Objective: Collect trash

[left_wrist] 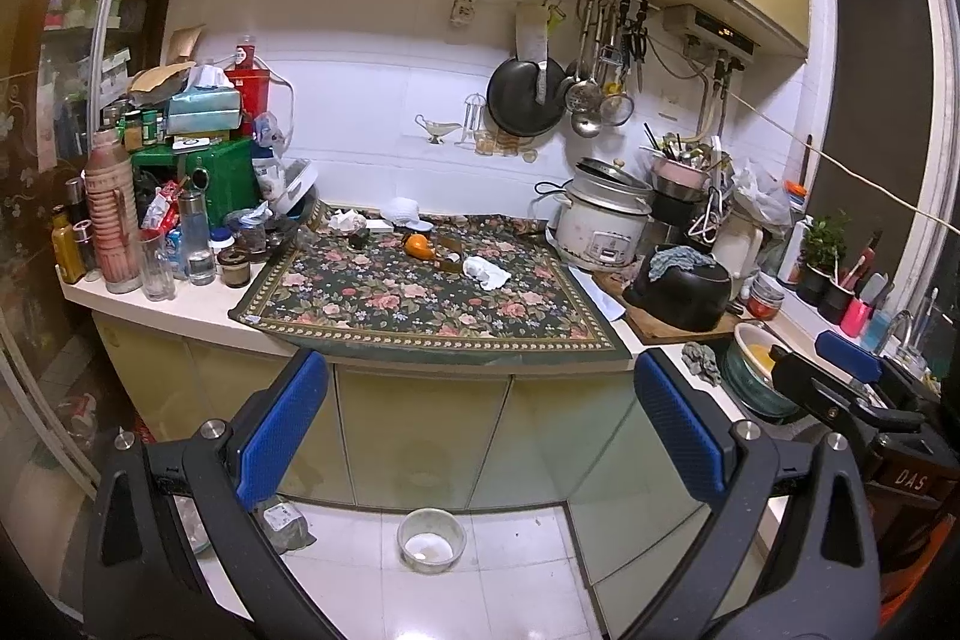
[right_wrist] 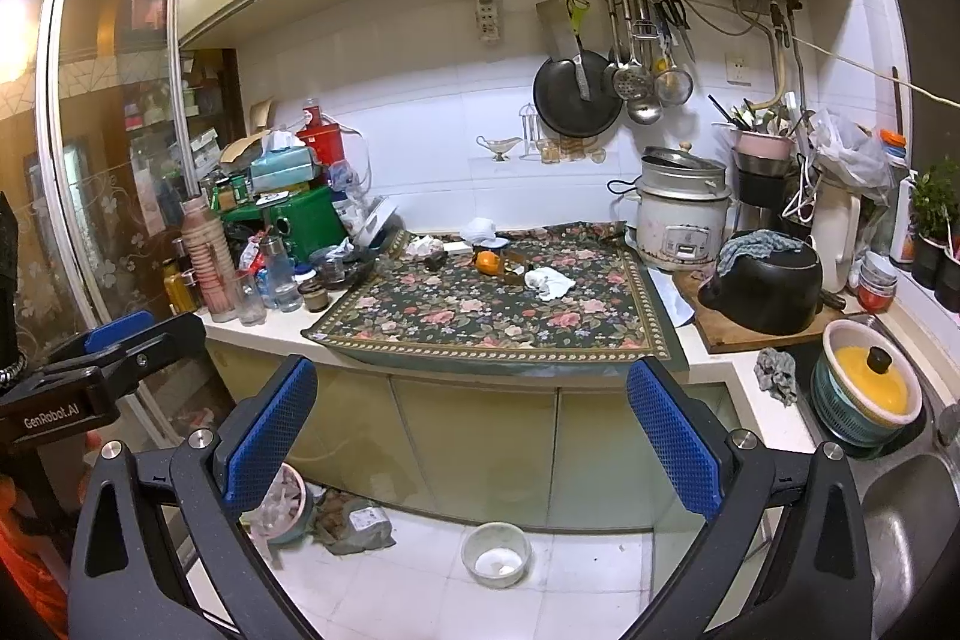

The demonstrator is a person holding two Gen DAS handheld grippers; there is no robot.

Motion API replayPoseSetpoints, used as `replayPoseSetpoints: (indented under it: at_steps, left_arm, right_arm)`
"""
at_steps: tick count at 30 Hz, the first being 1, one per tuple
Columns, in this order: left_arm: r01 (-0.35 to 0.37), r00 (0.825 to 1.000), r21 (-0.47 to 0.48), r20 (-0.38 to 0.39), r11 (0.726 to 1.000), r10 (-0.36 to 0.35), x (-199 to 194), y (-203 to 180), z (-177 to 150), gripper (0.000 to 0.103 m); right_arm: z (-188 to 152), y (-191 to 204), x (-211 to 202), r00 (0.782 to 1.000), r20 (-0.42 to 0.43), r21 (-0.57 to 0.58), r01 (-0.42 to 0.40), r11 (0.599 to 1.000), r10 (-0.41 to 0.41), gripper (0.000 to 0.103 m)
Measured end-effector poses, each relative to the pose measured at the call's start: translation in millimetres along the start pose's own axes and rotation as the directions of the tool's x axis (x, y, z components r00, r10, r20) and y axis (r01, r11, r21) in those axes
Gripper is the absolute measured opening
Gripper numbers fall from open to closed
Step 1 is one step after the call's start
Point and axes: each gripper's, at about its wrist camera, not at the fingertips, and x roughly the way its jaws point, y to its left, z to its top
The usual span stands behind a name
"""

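Both the left gripper [left_wrist: 480,424] and the right gripper [right_wrist: 474,430] hang with fingers spread wide, holding nothing, well short of the counter. The trash lies on the floral cloth [left_wrist: 420,304] — a crumpled white tissue [left_wrist: 486,273] near the middle, another tissue [left_wrist: 345,220] at the far left edge, orange peel [left_wrist: 416,244] between them

Landmark: floral cloth [left_wrist: 420,298] on counter.
- Front half of cloth bare; open approach from front edge.
- Mid-back of cloth: crumpled tissue [left_wrist: 486,272], orange peel [left_wrist: 417,244], second tissue [left_wrist: 346,220], white cup [left_wrist: 403,210], close together.
- Left of cloth: bottles and glass [left_wrist: 157,265] crowd counter, green box [left_wrist: 219,175] behind.
- Right of cloth: rice cooker [left_wrist: 603,226], black pot [left_wrist: 681,289] on board block side entry.
- Above cloth: hanging pan [left_wrist: 522,97] and ladles on wall, toward right.
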Motion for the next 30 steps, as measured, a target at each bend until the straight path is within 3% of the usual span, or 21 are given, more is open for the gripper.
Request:
replayPoseSetpoints:
  at_steps: [7,14,19,22,30]
  left_arm:
    - [-0.015,1.0,-0.014,-0.018,1.0,0.015,40,-7,12,0.102]
    - [-0.034,0.999,-0.016,-0.032,0.999,0.034,104,7,31,0.102]
    - [-0.053,0.998,-0.033,-0.036,0.998,0.051,172,36,50,0.099]
    - [-0.069,0.995,-0.047,-0.071,0.996,0.066,215,56,65,0.092]
    - [-0.079,0.983,-0.037,-0.168,0.996,0.072,330,107,98,0.092]
  right_arm:
    - [9,-25,24,1.0,-0.01,0.011,0.028,1.0,-0.028,0.103]
    - [26,-51,80,0.994,-0.04,0.07,0.102,0.992,-0.1,0.103]
    - [38,-64,131,0.989,-0.06,0.106,0.138,0.985,-0.133,0.103]
    - [50,-67,170,0.983,-0.098,0.12,0.164,0.979,-0.153,0.103]
    - [75,-76,260,0.969,-0.164,0.164,0.214,0.963,-0.187,0.103]
